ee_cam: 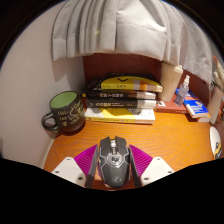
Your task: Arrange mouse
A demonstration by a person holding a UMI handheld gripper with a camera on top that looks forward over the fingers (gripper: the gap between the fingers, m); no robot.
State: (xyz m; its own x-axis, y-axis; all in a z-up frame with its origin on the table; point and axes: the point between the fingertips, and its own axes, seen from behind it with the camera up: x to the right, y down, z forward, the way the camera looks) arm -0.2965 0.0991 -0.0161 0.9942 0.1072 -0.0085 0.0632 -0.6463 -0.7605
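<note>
Mouse [112, 161], dark grey with a scroll wheel, lying between the two fingers of the gripper [112, 172] on an orange mat [160, 137] atop the desk. Pink pads [85, 158] close against both flanks of the mouse; whether pressing or merely flanking, cannot tell. Beyond the mouse, a stack of books [121, 95]. Beside the books, a dark green mug [64, 111]. Farther along, near the wall, a small white bottle [183, 86]. Behind everything, a pale curtain [120, 25].

Showing: 1 mouse [113, 160], 1 green mug [65, 112], approx. 3 stacked books [121, 96], 1 bottle [184, 87], 1 curtain [125, 28], 1 desk [70, 140].
</note>
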